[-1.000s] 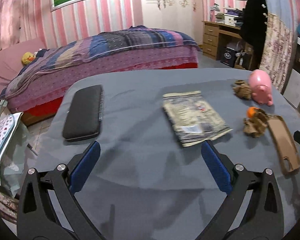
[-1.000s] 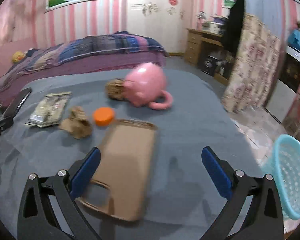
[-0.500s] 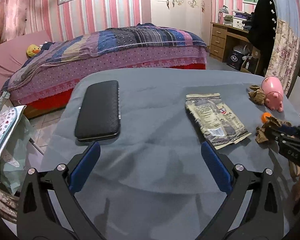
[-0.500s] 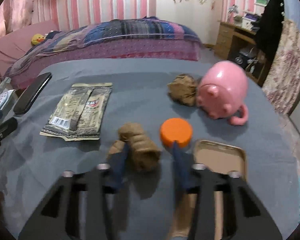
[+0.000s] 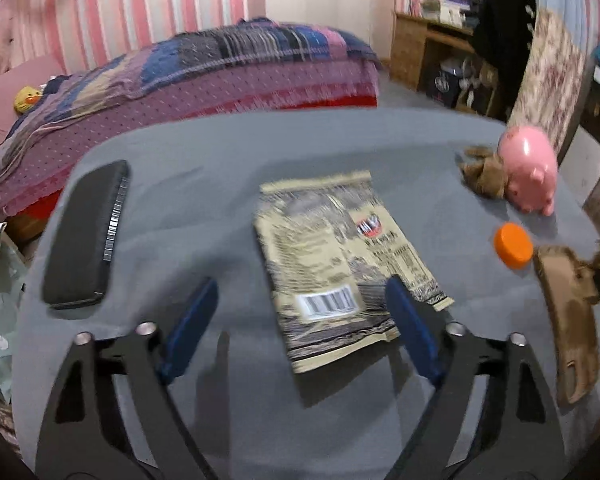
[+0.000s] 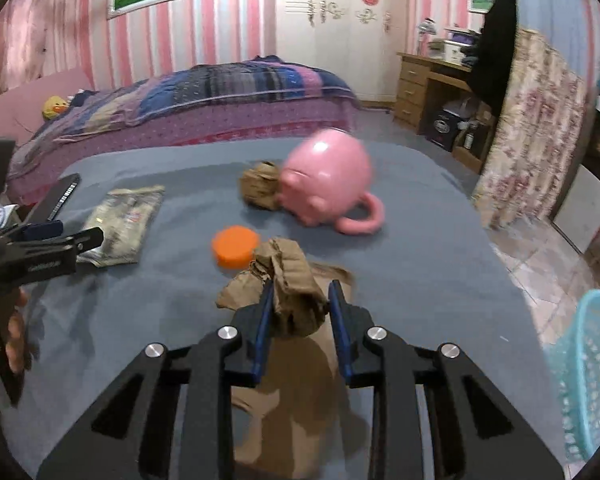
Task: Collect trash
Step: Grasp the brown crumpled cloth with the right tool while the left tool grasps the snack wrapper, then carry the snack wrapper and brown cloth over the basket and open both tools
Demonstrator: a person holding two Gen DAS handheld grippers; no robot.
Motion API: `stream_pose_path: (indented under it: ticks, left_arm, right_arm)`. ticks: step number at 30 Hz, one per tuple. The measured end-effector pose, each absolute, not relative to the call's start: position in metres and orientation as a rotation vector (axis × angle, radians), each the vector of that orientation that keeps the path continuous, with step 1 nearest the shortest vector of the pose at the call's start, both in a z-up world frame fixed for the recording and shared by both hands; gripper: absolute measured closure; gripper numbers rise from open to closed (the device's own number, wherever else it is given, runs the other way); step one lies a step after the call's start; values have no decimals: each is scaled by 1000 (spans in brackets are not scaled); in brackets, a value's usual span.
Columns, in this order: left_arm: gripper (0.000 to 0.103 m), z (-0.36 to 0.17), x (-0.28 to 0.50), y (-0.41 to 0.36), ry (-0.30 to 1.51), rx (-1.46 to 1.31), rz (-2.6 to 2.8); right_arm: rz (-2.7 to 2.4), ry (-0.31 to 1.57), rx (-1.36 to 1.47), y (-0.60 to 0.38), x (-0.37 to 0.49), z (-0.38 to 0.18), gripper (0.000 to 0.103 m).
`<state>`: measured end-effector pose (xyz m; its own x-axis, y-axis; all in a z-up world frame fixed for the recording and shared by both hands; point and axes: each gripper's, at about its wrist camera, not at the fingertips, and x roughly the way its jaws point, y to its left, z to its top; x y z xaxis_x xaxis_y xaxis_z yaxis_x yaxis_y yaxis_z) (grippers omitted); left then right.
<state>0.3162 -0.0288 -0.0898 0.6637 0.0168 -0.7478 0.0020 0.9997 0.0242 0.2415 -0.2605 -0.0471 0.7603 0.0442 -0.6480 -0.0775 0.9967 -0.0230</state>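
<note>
A flat beige snack wrapper lies on the grey table. Its near end sits between the blue fingers of my left gripper, whose jaws are closing and stand clear of it. My right gripper is closing on a crumpled brown paper wad; the pads press its sides above a brown phone case. An orange cap lies just beyond. A second paper wad rests against a pink pig mug.
A black flat case lies at the table's left. A turquoise basket stands on the floor at the right. A bed is beyond the table. A hand holds the left gripper at the left edge of the right wrist view.
My right gripper went from wide open to shut on the brown paper wad and drew it back over the phone case. My left gripper moved up to the wrapper and its jaws narrowed.
</note>
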Motion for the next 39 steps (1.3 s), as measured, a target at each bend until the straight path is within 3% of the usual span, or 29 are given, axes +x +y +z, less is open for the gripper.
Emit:
stream_pose_path:
  ticks: [4,6,12,23,31,39]
  left_arm:
    - [49,-98,318,-34,866,39,-3]
    - [72,-97,316,-37,864,54,1]
    - [92,-91,312,-33,847,37,28]
    - [98,-39,283,-67,706,62,44]
    - [98,-1,260,-164,602,111,-116]
    - [98,3,239,-265,578,155,-302]
  right_arm:
    - [27,722,-43,-288,226,-46,76]
    - [9,722,-54,-299,213,-43,76]
    - [-33,691,-51,-329,178,-31,76]
    - [-96,646,50,-395,166,-32,76]
    - [-193,608,98,-447,151,-22,76]
    - [-329,564,119,-500,135,-10,76]
